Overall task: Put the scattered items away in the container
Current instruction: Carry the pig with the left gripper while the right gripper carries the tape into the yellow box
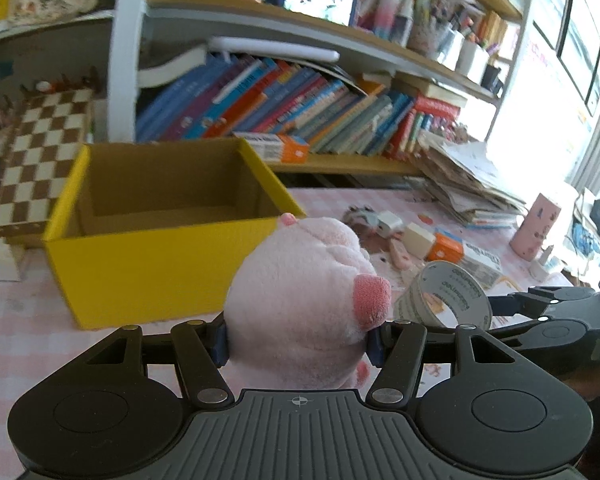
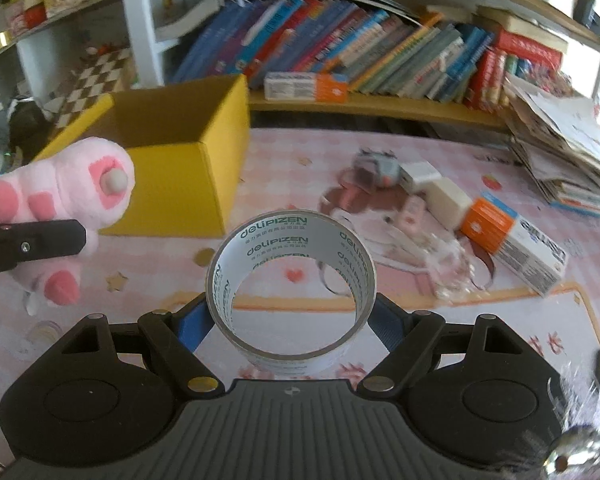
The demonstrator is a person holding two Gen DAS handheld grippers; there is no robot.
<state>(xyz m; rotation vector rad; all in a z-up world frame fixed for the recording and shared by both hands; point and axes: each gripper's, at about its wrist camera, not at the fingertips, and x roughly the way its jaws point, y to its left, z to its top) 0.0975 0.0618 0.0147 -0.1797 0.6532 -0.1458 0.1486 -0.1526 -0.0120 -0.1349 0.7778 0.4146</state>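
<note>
My left gripper (image 1: 298,344) is shut on a pink plush pig (image 1: 300,304), lifted above the pink checked tablecloth (image 1: 20,340). Behind it stands the yellow cardboard box (image 1: 140,268), open at the top and empty as far as I see. The right gripper (image 2: 290,320) is shut on a roll of clear tape (image 2: 290,284), held upright in the air. In the right wrist view the plush pig (image 2: 60,208) and a left finger (image 2: 40,242) show at the left, in front of the yellow box (image 2: 188,176). The tape roll (image 1: 444,300) shows right of the pig in the left wrist view.
On the tablecloth lie an orange and white carton (image 2: 512,240), white cubes (image 2: 432,188), a small grey toy (image 2: 374,166) and crumpled clear wrap (image 2: 452,268). A paper stack (image 2: 560,148) sits at right. A bookshelf (image 2: 380,104) runs behind; a chessboard (image 1: 40,156) leans at left.
</note>
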